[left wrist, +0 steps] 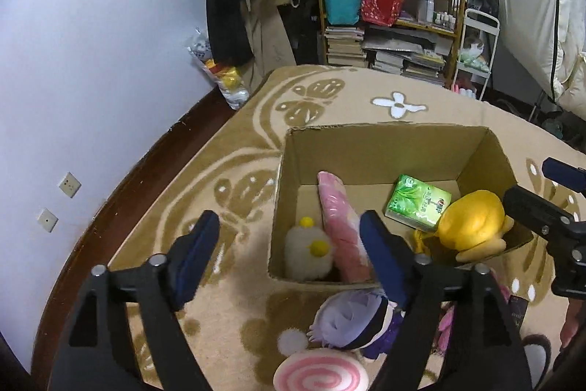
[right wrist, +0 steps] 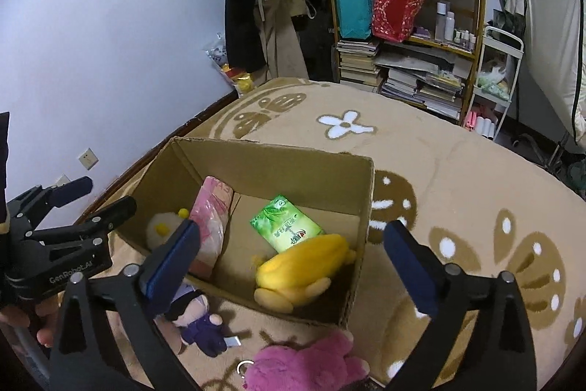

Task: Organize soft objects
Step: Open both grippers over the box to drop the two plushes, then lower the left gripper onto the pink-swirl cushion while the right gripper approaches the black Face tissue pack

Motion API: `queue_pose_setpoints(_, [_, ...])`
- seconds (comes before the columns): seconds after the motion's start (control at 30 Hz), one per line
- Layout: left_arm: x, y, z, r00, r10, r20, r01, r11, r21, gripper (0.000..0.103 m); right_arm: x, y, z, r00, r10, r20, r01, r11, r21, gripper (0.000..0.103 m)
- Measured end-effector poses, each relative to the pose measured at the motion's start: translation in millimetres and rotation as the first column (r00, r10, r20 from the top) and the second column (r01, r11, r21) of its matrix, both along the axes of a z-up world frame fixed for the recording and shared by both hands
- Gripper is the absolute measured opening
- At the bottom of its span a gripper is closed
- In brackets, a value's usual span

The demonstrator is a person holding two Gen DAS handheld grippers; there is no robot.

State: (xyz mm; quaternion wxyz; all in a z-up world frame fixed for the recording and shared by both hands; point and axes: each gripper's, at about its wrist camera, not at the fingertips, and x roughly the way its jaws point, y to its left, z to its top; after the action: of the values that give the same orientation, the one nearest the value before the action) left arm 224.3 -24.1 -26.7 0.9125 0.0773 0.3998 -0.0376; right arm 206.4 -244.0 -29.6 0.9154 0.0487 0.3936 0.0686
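Both jaws gape wide, empty, above the cardboard box (right wrist: 278,156) holding the yellow plush (right wrist: 304,268).

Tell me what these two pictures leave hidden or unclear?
- Doll, left wrist view: face hidden behind the left hand-held gripper.
- Pink plush, right wrist view: cut off by the bottom edge.
- Swirl cushion, left wrist view: lower part cut off.
- Bottles on the shelf, both views: labels too small.

Open cardboard box (right wrist: 293,167) on rug, holding yellow plush (right wrist: 300,270), green tissue pack (right wrist: 285,226), pink pack (right wrist: 210,218), white plush (right wrist: 161,229)
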Motion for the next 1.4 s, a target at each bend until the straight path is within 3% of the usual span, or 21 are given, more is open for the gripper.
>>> queue_pose_setpoints(0.17, [-13, 6, 7, 1.0, 0.002, -0.009, -0.002, 1.0, 0.002, 0.082, -14, -5, 9, 1.0, -0.005, 0.018, 0.004, 1.0, 0.022, 0.103])
queue_pose_setpoints(0.23, [-21, 9, 13, 1.0, 0.001, -0.001, -0.001, 1.0, -0.002, 0.092, -23, -9, 15, 1.0, -0.012, 0.029, 0.011, 0.999, 0.033, 0.103])
queue_pose_setpoints(0.33, [-36, 12, 25, 0.999, 0.005, 0.04, -0.005, 1.0, -0.001, 0.099, -34, -11, 23, 0.999, -0.023, 0.048, 0.021, 0.999, 0.032, 0.103])
queue_pose_setpoints(0.43, [-54, 15, 40, 0.997, 0.005, 0.081, -0.005, 1.0, 0.0, 0.1, -46, -11, 34, 0.998, -0.028, 0.06, 0.027, 0.999, 0.017, 0.103])
queue_pose_setpoints(0.7, [-94, 28, 61, 0.996, 0.041, 0.084, -0.041, 0.999, -0.006, 0.1, -84, -8, 60, 0.993, -0.022, 0.112, 0.02, 1.0, 0.021, 0.103])
queue_pose_setpoints(0.97, [-137, 27, 82, 0.99, 0.014, 0.14, -0.022, 0.998, 0.058, 0.101, -116, -6, 70, 0.989, -0.026, 0.144, 0.02, 0.999, 0.038, 0.103])
queue_pose_setpoints(1.1, [-144, 30, 78, 0.992, 0.021, 0.125, -0.024, 0.999, 0.024, 0.101, -127, -7, 66, 0.986, -0.043, 0.16, 0.037, 0.999, 0.039, 0.103])
queue_pose_setpoints(1.4, [-143, 34, 45, 0.996, 0.054, 0.073, -0.052, 0.998, -0.028, 0.101, -140, -8, 30, 0.994, -0.057, 0.098, 0.054, 0.998, 0.039, 0.103])
